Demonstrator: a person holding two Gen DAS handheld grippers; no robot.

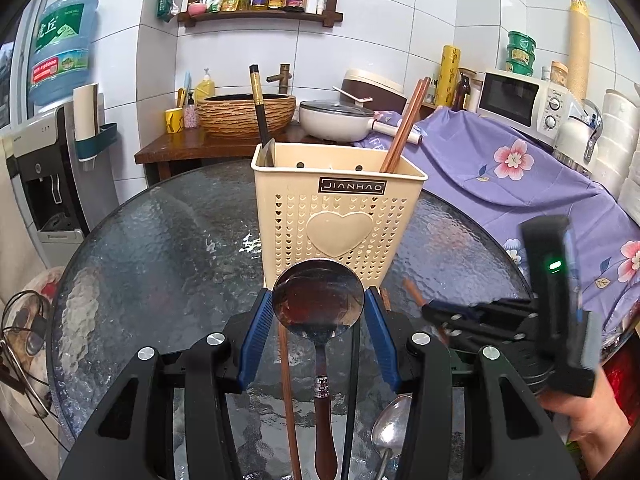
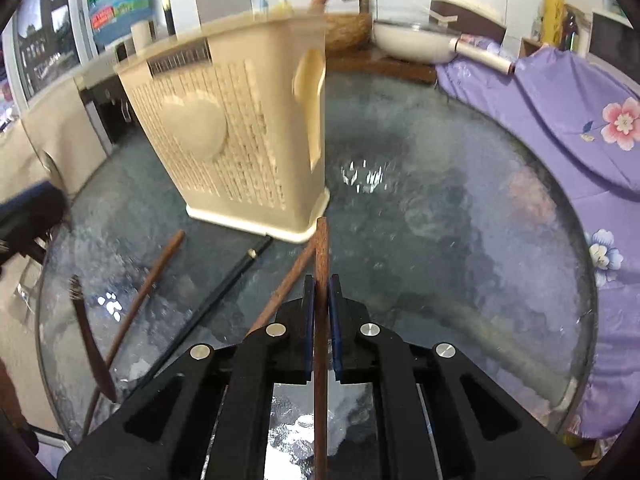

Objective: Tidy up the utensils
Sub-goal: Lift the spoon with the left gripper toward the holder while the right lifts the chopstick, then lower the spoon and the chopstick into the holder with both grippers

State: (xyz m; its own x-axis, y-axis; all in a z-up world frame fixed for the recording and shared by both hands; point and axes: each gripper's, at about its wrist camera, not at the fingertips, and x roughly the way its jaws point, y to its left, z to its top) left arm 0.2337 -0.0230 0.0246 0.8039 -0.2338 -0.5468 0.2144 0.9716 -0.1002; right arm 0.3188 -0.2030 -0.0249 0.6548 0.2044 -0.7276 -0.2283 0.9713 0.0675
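Note:
A cream perforated utensil holder (image 1: 338,200) stands on the round glass table; it also shows in the right wrist view (image 2: 236,132). It holds brown chopsticks (image 1: 404,124) and a black chopstick (image 1: 259,104). My left gripper (image 1: 319,304) has its blue fingers touching both sides of the bowl of a steel ladle with a brown handle (image 1: 319,300). My right gripper (image 2: 321,292) is shut on a brown chopstick (image 2: 321,256) just in front of the holder's corner. It shows in the left wrist view (image 1: 480,316) too. On the table lie another brown chopstick (image 2: 144,292), a black chopstick (image 2: 224,292) and a steel spoon (image 1: 390,432).
The glass table (image 2: 460,208) has its rim close on the right. A purple flowered cloth (image 1: 532,172) covers the counter at right. Behind are a white pan (image 1: 336,118), a woven basin (image 1: 246,114), a microwave (image 1: 520,98) and a water dispenser (image 1: 44,168) at left.

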